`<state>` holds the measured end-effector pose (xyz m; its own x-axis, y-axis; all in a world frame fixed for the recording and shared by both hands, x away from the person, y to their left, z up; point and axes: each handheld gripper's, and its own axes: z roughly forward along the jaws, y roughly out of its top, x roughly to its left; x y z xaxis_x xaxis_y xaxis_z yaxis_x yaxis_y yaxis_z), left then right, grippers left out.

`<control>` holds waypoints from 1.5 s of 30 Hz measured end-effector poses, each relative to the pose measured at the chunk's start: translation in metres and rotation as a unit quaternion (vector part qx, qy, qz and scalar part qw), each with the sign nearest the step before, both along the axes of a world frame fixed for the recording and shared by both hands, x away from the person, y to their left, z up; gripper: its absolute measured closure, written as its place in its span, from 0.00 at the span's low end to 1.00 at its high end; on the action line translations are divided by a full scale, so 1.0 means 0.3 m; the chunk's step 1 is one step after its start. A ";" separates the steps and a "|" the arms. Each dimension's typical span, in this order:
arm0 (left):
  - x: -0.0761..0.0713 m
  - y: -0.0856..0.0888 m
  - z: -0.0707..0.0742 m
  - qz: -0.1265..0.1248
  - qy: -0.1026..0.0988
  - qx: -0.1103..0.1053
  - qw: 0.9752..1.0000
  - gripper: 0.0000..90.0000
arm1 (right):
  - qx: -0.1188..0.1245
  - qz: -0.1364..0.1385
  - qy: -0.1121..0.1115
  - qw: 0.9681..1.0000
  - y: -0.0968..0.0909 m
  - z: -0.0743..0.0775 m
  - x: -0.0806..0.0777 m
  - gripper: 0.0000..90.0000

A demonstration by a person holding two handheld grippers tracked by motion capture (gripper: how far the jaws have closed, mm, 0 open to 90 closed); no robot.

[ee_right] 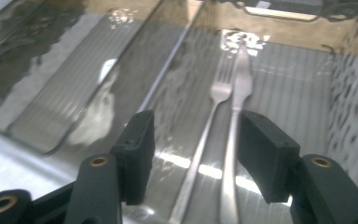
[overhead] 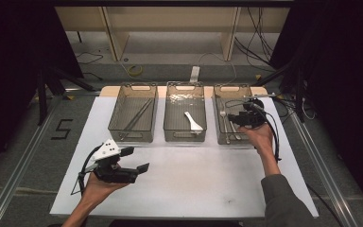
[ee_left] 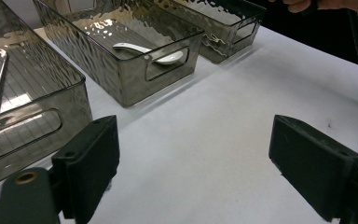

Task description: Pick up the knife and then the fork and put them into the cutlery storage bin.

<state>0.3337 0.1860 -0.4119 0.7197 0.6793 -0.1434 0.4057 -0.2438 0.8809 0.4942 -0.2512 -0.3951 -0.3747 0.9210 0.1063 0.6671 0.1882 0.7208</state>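
Three clear grey bins stand in a row at the back of the white table. My right gripper [overhead: 234,118] hovers over the right bin [overhead: 231,88]. In the right gripper view the right gripper [ee_right: 196,149] is open, and a metal fork [ee_right: 217,93] lies on the bin floor below the gap. A second metal utensil [ee_right: 240,84] lies beside the fork, and the pads touch neither. My left gripper [overhead: 136,159] is held above the table's front left, open and empty. In its own view the left gripper [ee_left: 193,163] faces bare white table.
The middle bin [overhead: 185,85] holds a white spoon [overhead: 194,122], seen as well in the left gripper view as the spoon [ee_left: 144,50]. The left bin [overhead: 142,86] holds metal chopsticks [overhead: 139,115]. Black cables trail from both grippers, and dark stands flank the table.
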 end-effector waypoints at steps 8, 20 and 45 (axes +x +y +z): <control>0.001 0.000 -0.001 -0.005 0.006 -0.008 1.000 0.17 | 0.024 0.045 -0.033 0.998 0.039 0.032 -0.128 0.44; 0.001 0.001 -0.002 -0.009 0.007 -0.013 1.000 0.17 | 0.093 0.102 -0.098 0.986 0.071 0.033 -0.359 0.36; 0.000 0.006 0.002 -0.017 0.002 -0.023 1.000 0.17 | 0.126 0.152 -0.123 0.972 0.052 -0.110 -0.603 0.28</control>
<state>0.3336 0.1879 -0.4114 0.7414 0.6471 -0.1776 0.4020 -0.2164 0.8897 0.3133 -0.2356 -0.4281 -0.6691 0.7196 0.1857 0.4086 0.1475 0.9007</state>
